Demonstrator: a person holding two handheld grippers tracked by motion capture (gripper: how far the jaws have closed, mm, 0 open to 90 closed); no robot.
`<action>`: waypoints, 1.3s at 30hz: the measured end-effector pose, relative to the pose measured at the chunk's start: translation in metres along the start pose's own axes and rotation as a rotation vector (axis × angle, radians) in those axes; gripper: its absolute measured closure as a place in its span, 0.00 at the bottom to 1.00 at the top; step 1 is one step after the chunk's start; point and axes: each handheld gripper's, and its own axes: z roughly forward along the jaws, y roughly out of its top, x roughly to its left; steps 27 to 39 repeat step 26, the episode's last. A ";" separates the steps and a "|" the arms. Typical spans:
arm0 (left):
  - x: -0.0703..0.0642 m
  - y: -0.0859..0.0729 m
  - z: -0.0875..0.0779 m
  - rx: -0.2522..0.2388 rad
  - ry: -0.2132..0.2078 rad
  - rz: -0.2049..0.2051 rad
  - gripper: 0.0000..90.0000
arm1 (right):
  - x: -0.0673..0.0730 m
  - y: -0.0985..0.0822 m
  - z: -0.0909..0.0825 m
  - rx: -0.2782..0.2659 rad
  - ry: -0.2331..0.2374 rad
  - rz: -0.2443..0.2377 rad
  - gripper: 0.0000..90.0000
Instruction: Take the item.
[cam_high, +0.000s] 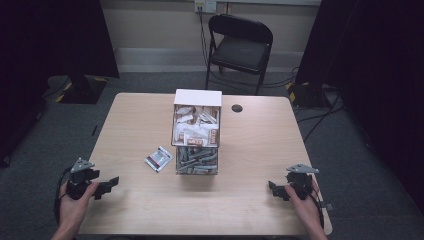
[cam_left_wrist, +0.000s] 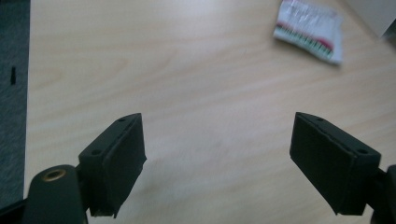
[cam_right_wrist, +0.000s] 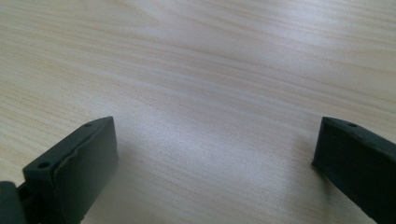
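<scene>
Two hand-held grippers (cam_high: 107, 186) (cam_high: 276, 190), wide open, empty

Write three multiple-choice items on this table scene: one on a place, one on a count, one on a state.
1. Where does the small white and red sachet lie?
A. on the light wooden table, left of the clear plastic box
B. inside the box
C. on the chair

2. How many sachets lie loose on the table?
A. three
B. one
C. none

3. How are the left hand-held gripper's jaws?
A. shut on the sachet
B. shut with nothing between
C. open with nothing between

Key: 1 A, the high view shows it beside the box; 2 B, a single sachet lies loose; 3 C, bare wood shows between the jaws.
</scene>
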 end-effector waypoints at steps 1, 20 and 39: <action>0.001 -0.004 0.002 0.013 0.002 -0.004 0.20 | 0.000 0.000 0.000 0.000 0.000 0.000 0.00; 0.000 -0.015 0.030 -0.023 0.107 0.028 0.00 | 0.000 0.000 0.000 0.000 0.000 0.000 0.00; 0.000 -0.015 0.030 -0.023 0.107 0.025 0.00 | 0.000 0.000 0.000 0.000 0.000 0.000 0.00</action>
